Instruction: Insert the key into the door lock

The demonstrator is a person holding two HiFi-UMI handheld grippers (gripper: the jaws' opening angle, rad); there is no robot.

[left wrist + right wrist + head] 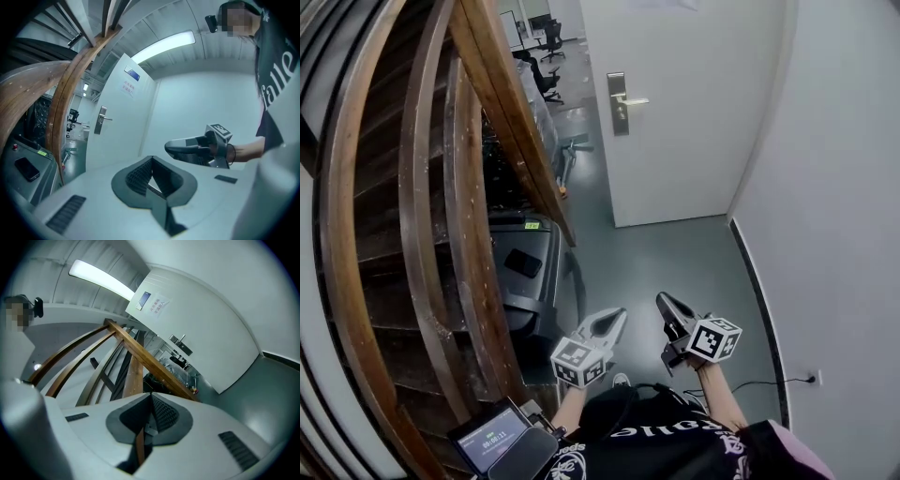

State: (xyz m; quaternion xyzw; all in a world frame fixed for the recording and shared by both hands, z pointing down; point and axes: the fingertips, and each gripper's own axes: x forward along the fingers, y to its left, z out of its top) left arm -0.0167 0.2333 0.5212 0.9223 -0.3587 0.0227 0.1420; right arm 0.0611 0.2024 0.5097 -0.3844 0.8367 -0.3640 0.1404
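Left tool [617, 319] and right tool [662, 301], held low before the person, both pressed together at the tips. No key made out in either. Door lock [619, 105] sits on white door [694, 141], well ahead. Key likely small, light, stiff, slick metal: pinch the flat bow, leave blade free.

I read this as a hallway in an office building, at the foot of a staircase. A plain white door [694, 112] carries a silver lever handle and lock plate [622, 101] and a small printed notice [128, 87]. Past its edge I see black swivel office chairs [551, 39] in an open work area. A curved brown wooden stair railing [469, 216] sweeps along the left. The smooth grey floor [675, 262] and long ceiling light strip [164, 44] suit a workplace.
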